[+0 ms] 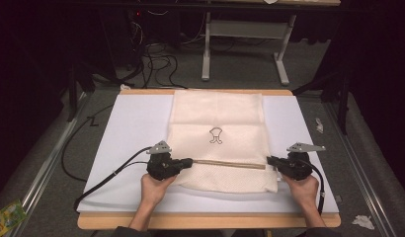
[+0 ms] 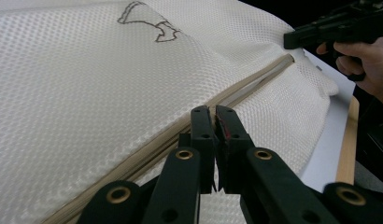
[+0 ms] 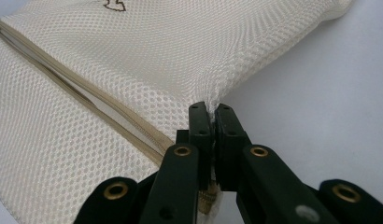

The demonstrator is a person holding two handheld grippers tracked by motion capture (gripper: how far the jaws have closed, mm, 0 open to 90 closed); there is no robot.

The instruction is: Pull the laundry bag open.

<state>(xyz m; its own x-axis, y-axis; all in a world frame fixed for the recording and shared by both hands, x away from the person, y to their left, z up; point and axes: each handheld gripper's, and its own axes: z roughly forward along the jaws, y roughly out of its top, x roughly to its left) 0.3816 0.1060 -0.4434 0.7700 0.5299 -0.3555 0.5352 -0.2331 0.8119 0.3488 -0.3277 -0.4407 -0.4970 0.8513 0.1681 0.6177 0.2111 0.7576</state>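
Note:
A cream mesh bag (image 1: 218, 138) with a small dark outline drawing lies flat on the white board (image 1: 131, 128). A tan zipper (image 1: 230, 164) runs across its near part. My left gripper (image 1: 186, 162) is shut on the zipper's left end; in the left gripper view its jaws (image 2: 212, 112) pinch the zipper band (image 2: 245, 86) of the mesh bag (image 2: 87, 84). My right gripper (image 1: 270, 160) is shut on the bag's right edge beside the zipper end; the right gripper view has its jaws (image 3: 210, 108) clamped on the mesh (image 3: 147, 60) near the zipper (image 3: 87, 100).
The white board rests on a wooden table (image 1: 205, 220) with bare board left and right of the bag. Black cables (image 1: 106, 173) trail off to the left. A metal stand (image 1: 245, 39) and cords sit on the floor beyond. Scraps of wrapper (image 1: 8, 215) lie on the floor.

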